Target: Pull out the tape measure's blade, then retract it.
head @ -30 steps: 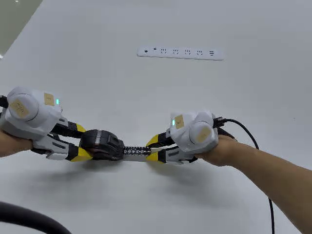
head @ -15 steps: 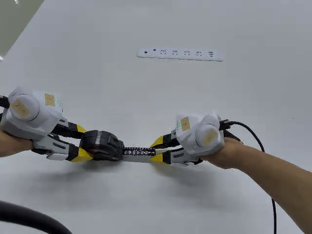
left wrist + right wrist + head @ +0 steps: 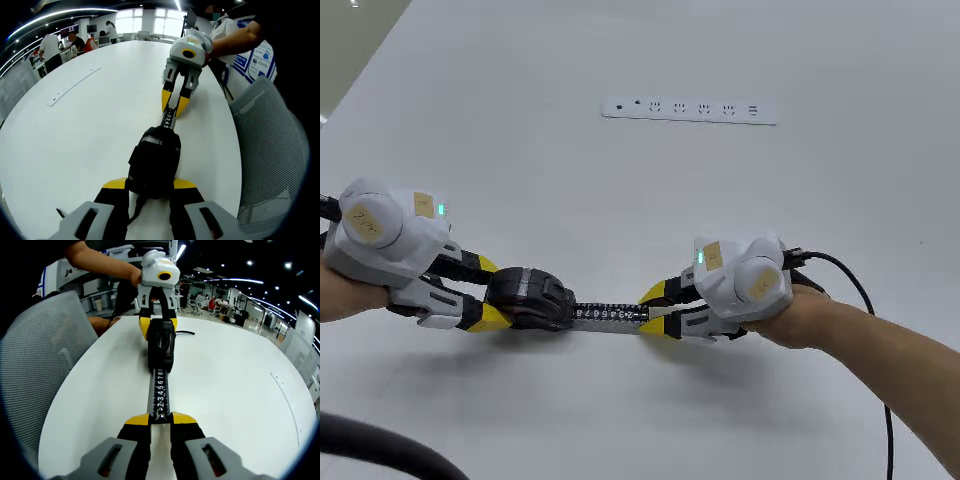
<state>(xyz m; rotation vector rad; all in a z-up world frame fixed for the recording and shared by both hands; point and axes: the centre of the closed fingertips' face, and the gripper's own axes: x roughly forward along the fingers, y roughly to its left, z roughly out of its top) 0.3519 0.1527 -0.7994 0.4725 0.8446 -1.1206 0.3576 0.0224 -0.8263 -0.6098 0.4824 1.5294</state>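
Nearest to us in the head view, a dark curved tube (image 3: 380,452) crosses the bottom left corner, too blurred for us to say what it is. Just beyond it we hold both claws low over the white desk (image 3: 620,200), pointing at each other.

The left claw (image 3: 488,292) is clamped around the black tape measure (image 3: 528,298). Its yellow-tipped jaws press the case from either side, and in the left gripper view the case sits squarely between them. We cannot tell whether the case rests on the desk or hangs just above it.

From the case a short length of blade (image 3: 610,313) runs straight out to the right, its printed numbers facing up. The right claw (image 3: 656,310) is pinched narrow on the blade's free end. In the right gripper view its two yellow tips close on the tape at the lowest numbers. From there the blade stretches to the case, with the left claw behind it.

A black cable (image 3: 850,290) trails from behind the right claw beside the person's forearm (image 3: 900,355).

Farther off, well apart from tape and claws, a white power strip (image 3: 688,108) lies flat on the desk. In the gripper views a grey mesh chair (image 3: 270,150) stands just beside the desk edge, and past the desk's far end we see people (image 3: 50,47) in the room.
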